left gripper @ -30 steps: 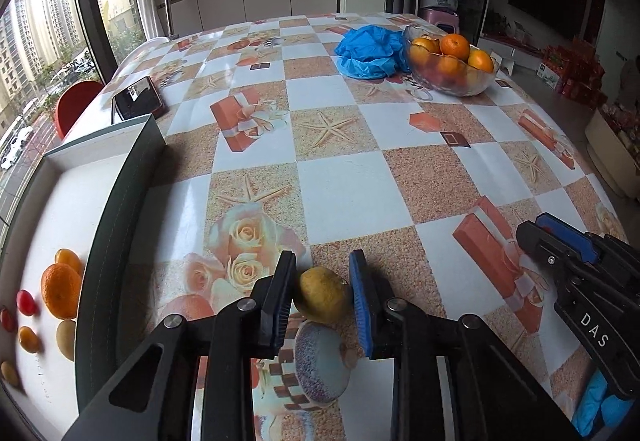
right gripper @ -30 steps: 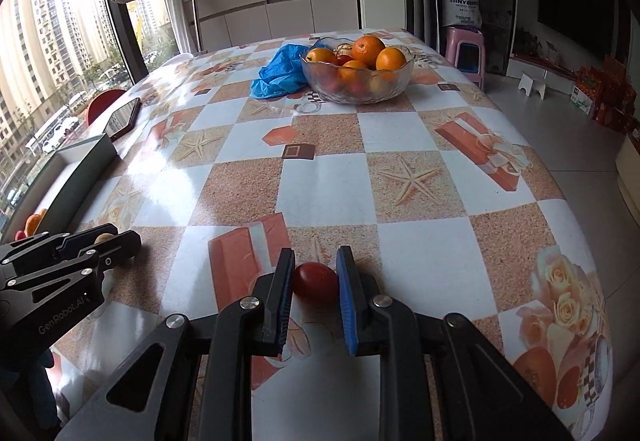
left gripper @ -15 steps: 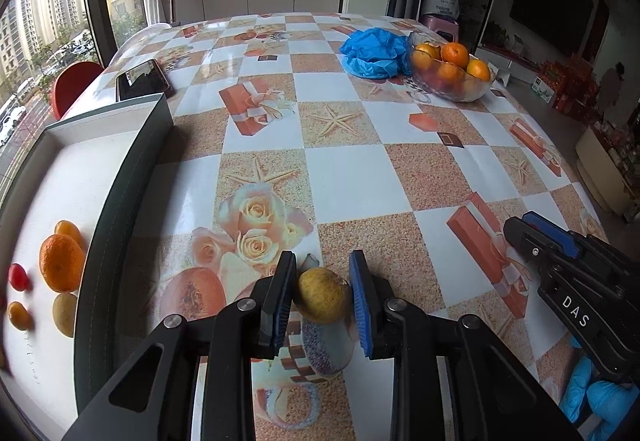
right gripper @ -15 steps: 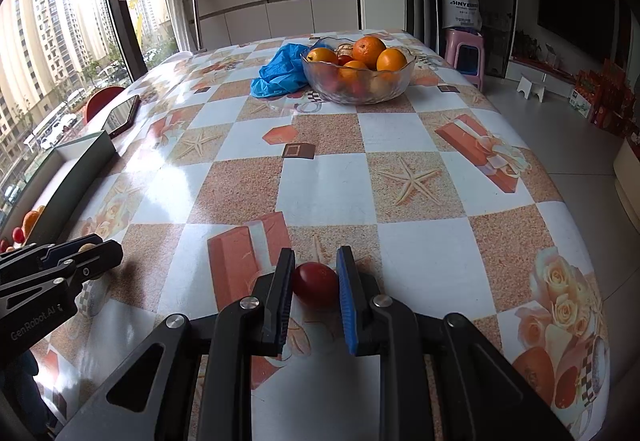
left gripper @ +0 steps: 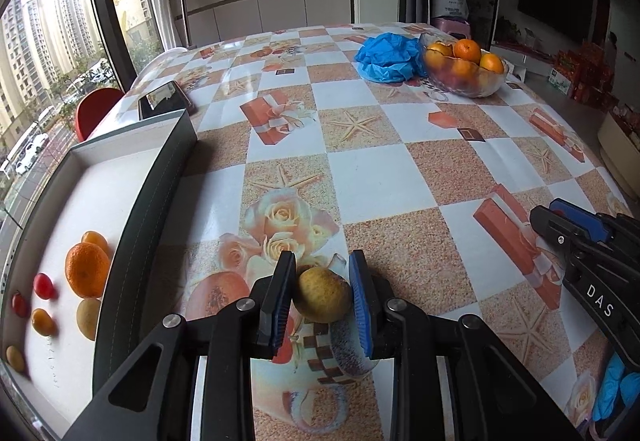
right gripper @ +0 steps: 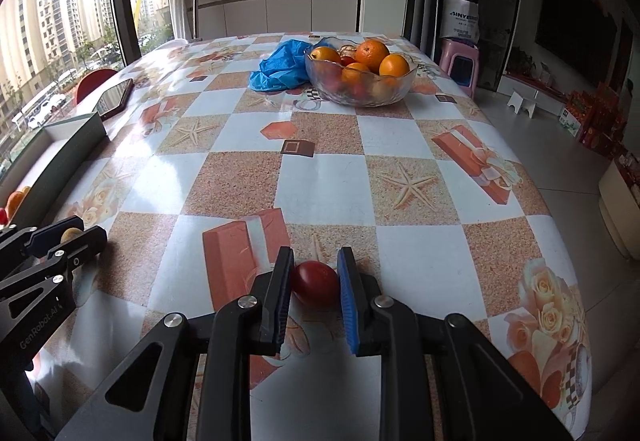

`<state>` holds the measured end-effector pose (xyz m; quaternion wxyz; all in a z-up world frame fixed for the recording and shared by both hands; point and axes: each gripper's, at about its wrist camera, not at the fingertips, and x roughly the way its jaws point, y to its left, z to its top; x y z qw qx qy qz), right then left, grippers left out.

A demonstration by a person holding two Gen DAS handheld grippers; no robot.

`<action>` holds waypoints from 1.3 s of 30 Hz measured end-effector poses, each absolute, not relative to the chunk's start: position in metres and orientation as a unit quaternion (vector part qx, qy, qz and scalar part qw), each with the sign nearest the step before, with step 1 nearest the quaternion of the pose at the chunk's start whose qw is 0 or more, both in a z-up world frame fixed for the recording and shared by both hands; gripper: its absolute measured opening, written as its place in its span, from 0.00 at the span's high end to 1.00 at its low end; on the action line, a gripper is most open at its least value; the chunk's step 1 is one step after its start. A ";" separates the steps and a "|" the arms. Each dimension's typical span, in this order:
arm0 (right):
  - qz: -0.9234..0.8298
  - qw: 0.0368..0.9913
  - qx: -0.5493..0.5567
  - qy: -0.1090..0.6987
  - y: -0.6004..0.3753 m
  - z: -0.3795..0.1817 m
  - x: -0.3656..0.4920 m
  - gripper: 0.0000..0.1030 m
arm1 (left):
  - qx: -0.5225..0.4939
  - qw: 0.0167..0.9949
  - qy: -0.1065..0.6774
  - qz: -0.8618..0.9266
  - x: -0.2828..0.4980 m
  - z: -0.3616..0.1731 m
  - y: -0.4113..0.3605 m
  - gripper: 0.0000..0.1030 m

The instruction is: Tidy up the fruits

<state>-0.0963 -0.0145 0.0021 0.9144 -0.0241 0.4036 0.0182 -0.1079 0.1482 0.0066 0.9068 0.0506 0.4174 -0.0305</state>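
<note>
Two hand-held grippers work side by side over a table point(left gripper: 372, 185) covered in a checked cloth printed with roses, starfish and gift boxes. The left gripper point(left gripper: 322, 295) is clamped on a dull yellow fruit point(left gripper: 323, 295), both blue pads pressed against its sides; whether the fruit rests on the cloth or hangs just above it is hard to judge from this angle. The right gripper point(right gripper: 314, 283) straddles a small red tomato point(right gripper: 315, 283), and its jaws have just been opening: the left pad touches the tomato, while a thin gap seems to show at the right pad, so the grip looks loosened. The tomato appears to sit on the cloth near the table's front edge.

To the left lies a shallow dark-walled tray point(left gripper: 156, 193) with a white floor. In it sit an orange point(left gripper: 87, 269), a smaller orange fruit partly hidden behind it, two red tomatoes, and several small yellow and orange fruits; the tray's near end is cut off by the picture's curved rim.

At the far right of the table stands a glass bowl point(right gripper: 360, 89) piled with oranges, with darker fruit lower down blurred by the glass. A crumpled blue plastic bag point(right gripper: 280, 67) touches the bowl's left side. A phone point(left gripper: 165, 103) lies just beyond the tray. Blue gloves show at the lower right corner of the left view, mostly cropped.
</note>
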 end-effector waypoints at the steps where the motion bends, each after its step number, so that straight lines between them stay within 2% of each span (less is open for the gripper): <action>1: 0.011 0.915 -0.025 0.404 -0.015 0.002 -0.097 0.65 | 0.055 0.908 0.415 -0.029 -0.108 0.007 0.147 0.72; 3: -0.012 0.913 -0.018 0.406 -0.019 0.002 -0.096 0.49 | 0.059 0.910 0.410 -0.030 -0.109 0.006 0.147 0.72; 5: -0.013 0.912 -0.002 0.411 -0.025 0.002 -0.094 0.47 | 0.056 0.911 0.407 -0.030 -0.109 0.006 0.149 0.71; 7: -0.010 0.911 -0.003 0.412 -0.025 0.002 -0.094 0.45 | 0.051 0.913 0.405 -0.021 -0.109 0.006 0.152 0.50; 8: -0.011 0.911 -0.008 0.412 -0.023 0.002 -0.093 0.44 | 0.042 0.911 0.410 -0.021 -0.108 0.006 0.154 0.25; 9: -0.011 0.911 -0.013 0.412 -0.022 0.002 -0.093 0.43 | 0.028 0.908 0.417 -0.028 -0.106 0.005 0.156 0.20; 11: -0.008 0.910 -0.011 0.413 -0.022 0.002 -0.093 0.42 | 0.013 0.904 0.426 -0.038 -0.103 0.003 0.160 0.20; 15: 0.006 0.907 -0.010 0.421 -0.020 0.000 -0.091 0.26 | 0.013 0.904 0.426 -0.040 -0.103 0.001 0.159 0.20; 19: 0.017 0.904 -0.011 0.426 -0.019 -0.001 -0.089 0.20 | 0.012 0.904 0.426 -0.040 -0.103 0.001 0.159 0.20; 21: 0.020 0.903 -0.015 0.429 -0.017 -0.001 -0.089 0.18 | 0.012 0.904 0.426 -0.040 -0.103 0.001 0.159 0.17; 22: 0.021 0.903 -0.015 0.429 -0.016 -0.001 -0.088 0.17 | 0.010 0.902 0.430 -0.043 -0.103 0.000 0.159 0.12; 23: 0.022 0.903 -0.015 0.430 -0.016 -0.001 -0.088 0.17 | 0.009 0.896 0.440 -0.050 -0.101 -0.001 0.159 0.00; 39: 0.023 0.902 -0.016 0.431 -0.015 -0.001 -0.088 0.15 | 0.014 0.895 0.443 -0.052 -0.100 -0.003 0.152 0.00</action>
